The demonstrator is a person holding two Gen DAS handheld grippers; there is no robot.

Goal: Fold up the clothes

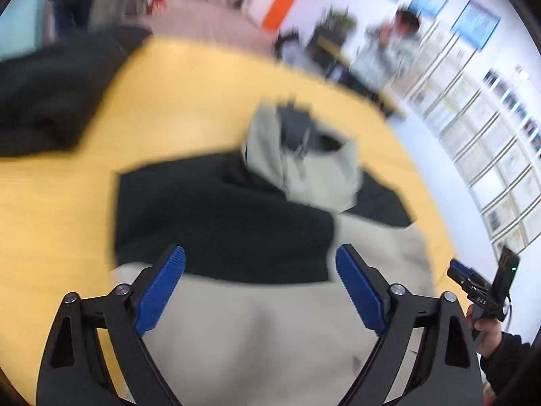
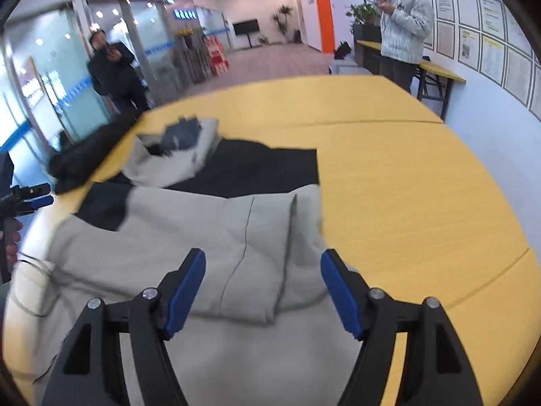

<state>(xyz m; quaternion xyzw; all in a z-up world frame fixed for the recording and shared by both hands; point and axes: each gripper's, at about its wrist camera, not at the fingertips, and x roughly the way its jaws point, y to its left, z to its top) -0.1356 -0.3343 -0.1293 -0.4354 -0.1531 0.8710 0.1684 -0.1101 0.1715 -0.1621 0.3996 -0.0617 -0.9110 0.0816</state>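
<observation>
A beige and black hooded garment (image 2: 216, 230) lies spread on the yellow table (image 2: 405, 186), its hood (image 2: 175, 155) at the far end. In the left wrist view the garment (image 1: 236, 223) is blurred, black panel in the middle, beige below. My left gripper (image 1: 260, 270) hovers open over the black and beige part, nothing between its blue pads (image 1: 162, 287). My right gripper (image 2: 263, 277) stands open above a folded beige sleeve (image 2: 257, 264), holding nothing. Each gripper shows at the edge of the other's view: the right gripper (image 1: 480, 284), the left gripper (image 2: 23, 196).
A second dark garment (image 2: 88, 152) lies heaped at the table's far left corner. Bare yellow tabletop stretches to the right of the hoodie. One person (image 2: 402, 23) stands by a side bench (image 2: 439, 71) at the wall, and another person (image 2: 115, 71) stands beyond the table's far left.
</observation>
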